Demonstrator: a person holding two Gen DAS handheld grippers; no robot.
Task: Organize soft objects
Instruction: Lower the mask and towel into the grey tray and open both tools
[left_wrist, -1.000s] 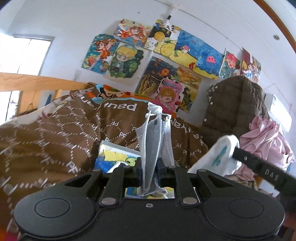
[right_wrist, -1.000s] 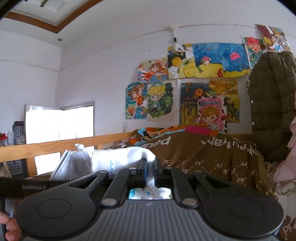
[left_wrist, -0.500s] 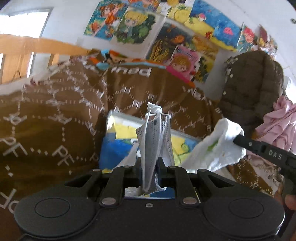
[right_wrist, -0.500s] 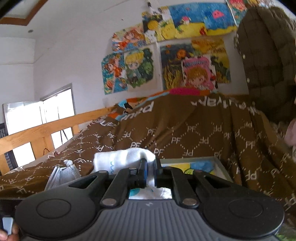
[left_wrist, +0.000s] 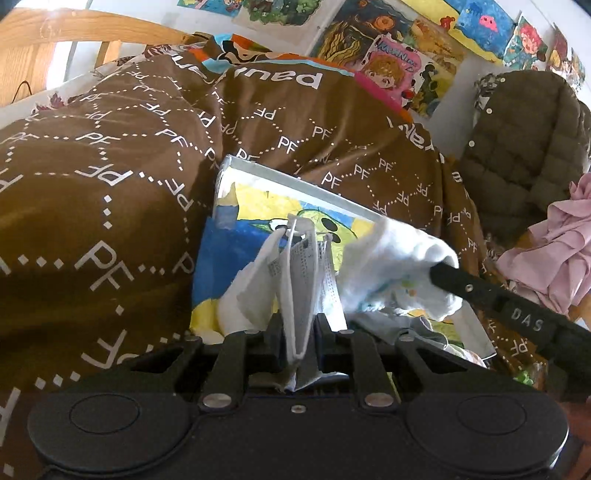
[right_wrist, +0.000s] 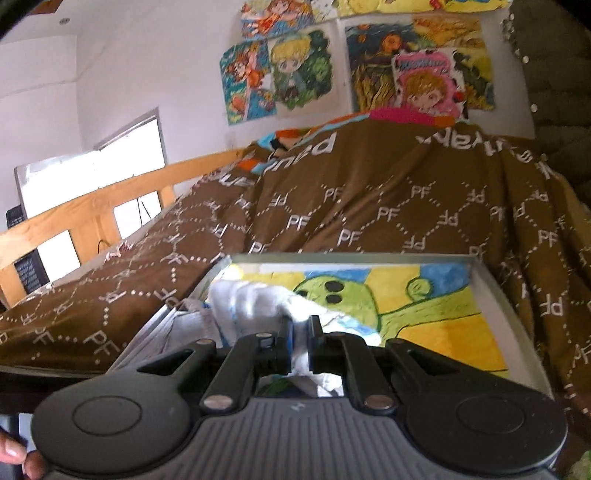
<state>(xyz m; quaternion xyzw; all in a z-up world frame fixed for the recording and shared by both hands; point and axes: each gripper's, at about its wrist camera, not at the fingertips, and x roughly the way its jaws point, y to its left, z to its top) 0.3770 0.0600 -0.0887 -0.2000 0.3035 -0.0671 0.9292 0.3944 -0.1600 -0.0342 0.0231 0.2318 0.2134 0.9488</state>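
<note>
A folded grey-white face mask (left_wrist: 301, 280) is held upright between the jaws of the left gripper (left_wrist: 300, 334); the jaws are only slightly parted and have just been opening a little, with the mask between them and its ear loops knotted at the top; whether the pads press on it cannot be told for certain, though the mask stands up from them. A white sock (right_wrist: 258, 306) is pinched in the nearly closed jaws of the right gripper (right_wrist: 298, 338); in the left view the same sock (left_wrist: 391, 258) is seen bunched at the tip of that gripper's black finger (left_wrist: 491, 299). Both soft things are held over a shallow grey tray (right_wrist: 495, 295), whose floor is lined with a yellow, blue and green drawing; the tray is set on a brown patterned blanket (left_wrist: 110, 177) on a bed. Beyond it, cartoon posters (right_wrist: 280, 70) are fixed to the far wall; a wooden rail (right_wrist: 92, 206) runs along the left; an olive padded jacket (left_wrist: 524, 147) and pink cloth (left_wrist: 554, 251) are seen at the right.
</note>
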